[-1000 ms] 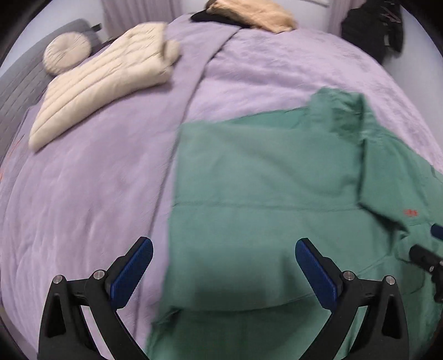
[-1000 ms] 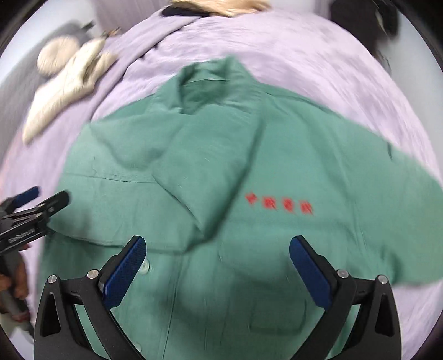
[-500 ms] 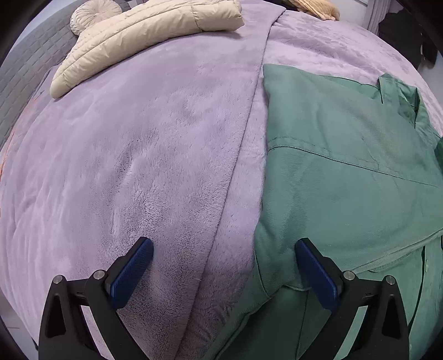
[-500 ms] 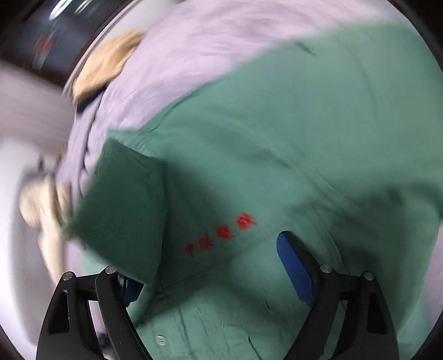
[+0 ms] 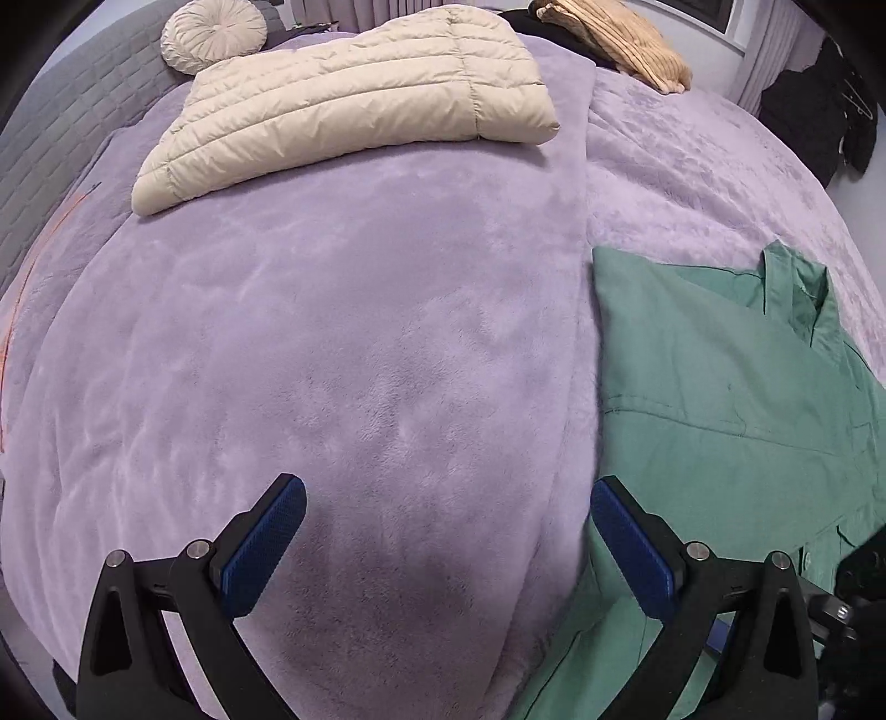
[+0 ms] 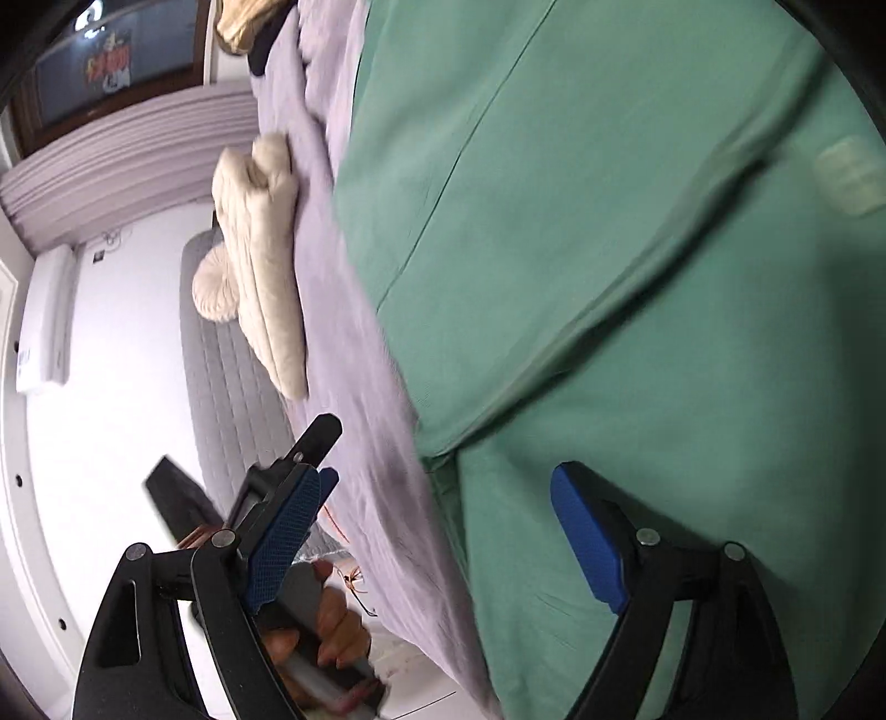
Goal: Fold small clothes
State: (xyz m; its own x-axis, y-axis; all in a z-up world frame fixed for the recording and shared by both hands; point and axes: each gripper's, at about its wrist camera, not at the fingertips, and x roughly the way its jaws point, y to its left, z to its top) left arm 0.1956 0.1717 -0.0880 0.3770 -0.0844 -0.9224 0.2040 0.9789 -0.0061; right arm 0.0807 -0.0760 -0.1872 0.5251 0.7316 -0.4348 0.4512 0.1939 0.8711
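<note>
The green shirt (image 5: 720, 399) lies flat on the bed's purple blanket (image 5: 332, 360), at the right of the left wrist view. The left gripper (image 5: 448, 545) hangs spread over bare blanket at lower centre. The right gripper (image 6: 432, 531), spread and empty, has just been narrowing over the shirt's edge.

Shirt (image 5: 720, 387) lies flat on bed (image 5: 360, 360), right side of left wrist view. Puffer jacket (image 5: 354, 105) on bed behind, to the left; round cushion (image 5: 213, 33) beyond it. Folded garment (image 5: 614, 39) at far edge, right of jacket
</note>
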